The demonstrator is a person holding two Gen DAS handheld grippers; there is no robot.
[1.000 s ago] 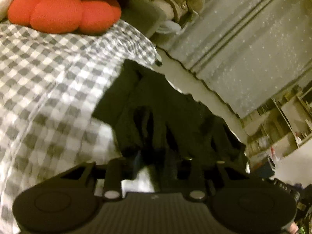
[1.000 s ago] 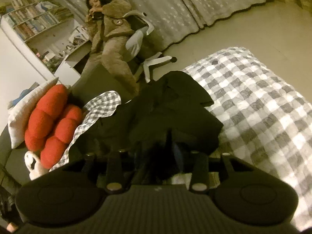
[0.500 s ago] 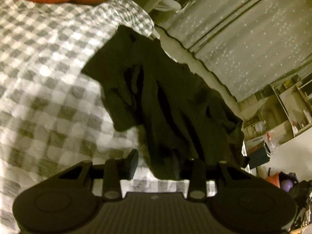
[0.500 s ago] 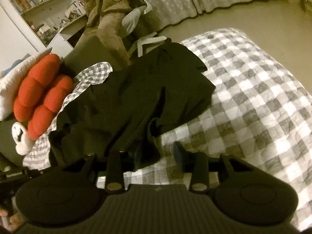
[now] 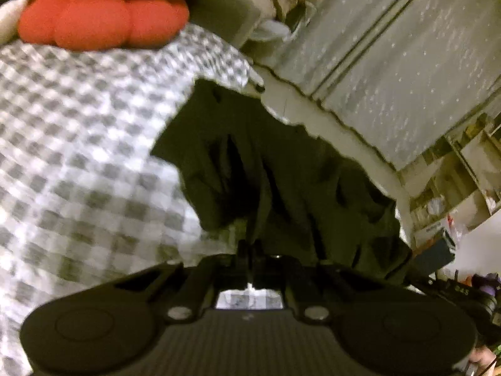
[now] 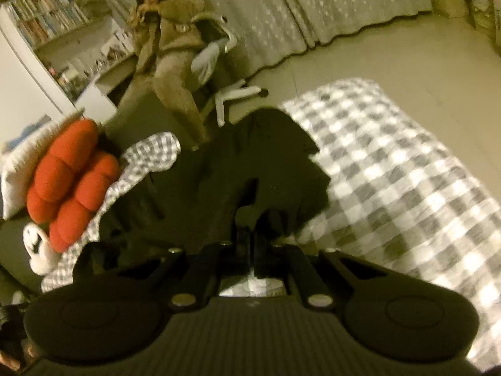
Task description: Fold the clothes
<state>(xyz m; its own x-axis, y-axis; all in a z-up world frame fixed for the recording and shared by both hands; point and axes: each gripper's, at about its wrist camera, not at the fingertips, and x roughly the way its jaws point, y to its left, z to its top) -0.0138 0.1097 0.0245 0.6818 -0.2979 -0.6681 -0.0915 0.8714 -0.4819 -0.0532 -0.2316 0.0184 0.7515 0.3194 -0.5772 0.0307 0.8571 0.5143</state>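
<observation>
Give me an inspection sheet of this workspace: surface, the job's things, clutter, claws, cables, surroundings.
Surface: checked grey-and-white bedcover, rumpled.
Job's things: one dark garment, crumpled, lying near the bed's edge.
Clutter: red lobed cushion and a white plush toy at one end of the bed.
Claws: left claw shut, pinching the garment's near edge; right claw shut at the garment's edge, fabric bunched around its tips.
Cables: nothing seen.
Surroundings: pale dotted curtain, bare floor, bookshelves, a seated person in a brown coat on a white swivel chair.
</observation>
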